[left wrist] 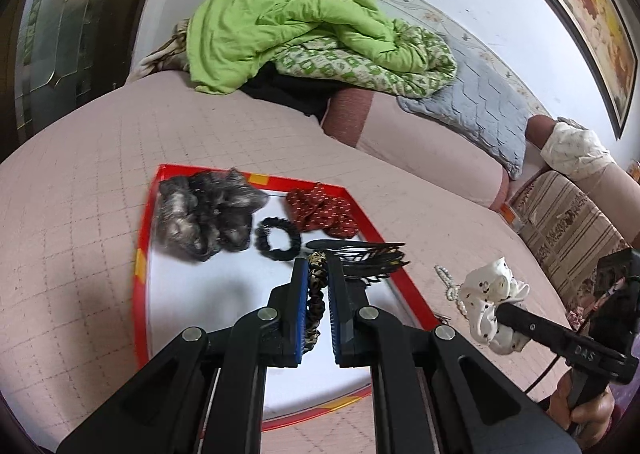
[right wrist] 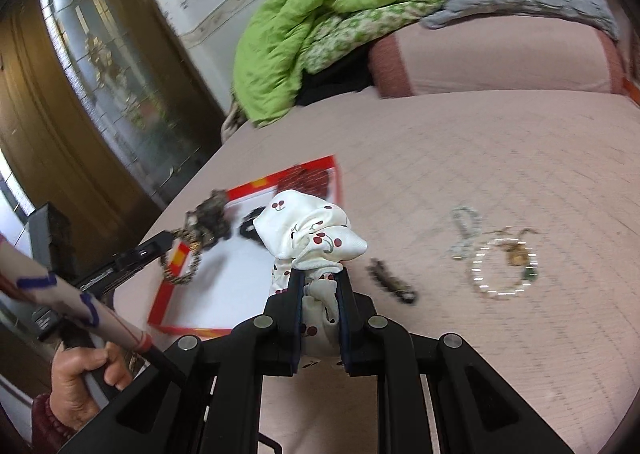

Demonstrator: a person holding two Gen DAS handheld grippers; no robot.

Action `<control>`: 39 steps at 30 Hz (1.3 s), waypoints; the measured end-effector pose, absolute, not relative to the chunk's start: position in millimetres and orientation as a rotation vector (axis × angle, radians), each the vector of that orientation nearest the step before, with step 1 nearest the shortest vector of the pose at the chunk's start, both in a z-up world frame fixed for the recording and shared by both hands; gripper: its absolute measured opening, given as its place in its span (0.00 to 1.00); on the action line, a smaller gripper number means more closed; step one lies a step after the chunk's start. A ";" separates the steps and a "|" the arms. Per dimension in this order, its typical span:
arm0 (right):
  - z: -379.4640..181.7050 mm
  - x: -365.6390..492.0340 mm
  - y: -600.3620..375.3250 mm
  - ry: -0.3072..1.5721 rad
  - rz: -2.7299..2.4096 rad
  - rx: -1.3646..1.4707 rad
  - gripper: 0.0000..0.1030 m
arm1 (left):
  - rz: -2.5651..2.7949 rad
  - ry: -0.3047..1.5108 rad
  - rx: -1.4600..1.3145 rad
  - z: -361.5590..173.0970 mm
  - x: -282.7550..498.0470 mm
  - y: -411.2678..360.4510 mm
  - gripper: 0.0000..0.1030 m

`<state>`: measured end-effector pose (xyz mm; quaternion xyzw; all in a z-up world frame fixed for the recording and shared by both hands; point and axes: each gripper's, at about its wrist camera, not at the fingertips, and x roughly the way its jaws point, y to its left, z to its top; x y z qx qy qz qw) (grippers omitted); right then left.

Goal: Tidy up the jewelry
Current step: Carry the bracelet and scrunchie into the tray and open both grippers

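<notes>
My left gripper [left wrist: 317,268] is shut on a leopard-print braided hair tie [left wrist: 316,294], which hangs over the white floor of a red-rimmed tray [left wrist: 141,254]. In the tray lie a grey furry scrunchie [left wrist: 208,210], a black hair tie [left wrist: 278,240], a red dotted scrunchie [left wrist: 320,210] and black hair combs [left wrist: 372,258]. My right gripper [right wrist: 318,274] is shut on a white cherry-print scrunchie [right wrist: 312,232], held above the bed just right of the tray [right wrist: 160,308]. In the right wrist view the left gripper [right wrist: 166,240] appears at the left with the leopard tie [right wrist: 192,254].
On the pink quilted bed [right wrist: 480,158] right of the tray lie a dark hair clip [right wrist: 394,282], a pearl bracelet [right wrist: 504,270] and a pale bead string [right wrist: 464,230]. A green quilt [left wrist: 288,22] and a grey pillow [left wrist: 480,106] are piled at the far side. A glazed door [right wrist: 100,66] stands left.
</notes>
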<state>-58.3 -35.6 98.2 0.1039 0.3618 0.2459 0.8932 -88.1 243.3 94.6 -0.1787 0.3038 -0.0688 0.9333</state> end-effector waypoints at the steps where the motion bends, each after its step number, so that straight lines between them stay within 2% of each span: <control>1: 98.5 -58.3 -26.4 0.755 0.523 0.204 0.15 | -0.139 0.621 -0.372 93.7 -88.6 246.1 0.09; 17: 86.6 -35.1 89.1 0.850 0.655 0.077 0.16 | -0.061 0.679 -0.386 78.5 -74.4 272.6 0.09; 39: 57.2 6.2 139.3 0.947 0.635 0.012 0.18 | 0.037 0.743 -0.452 57.0 -58.0 294.3 0.09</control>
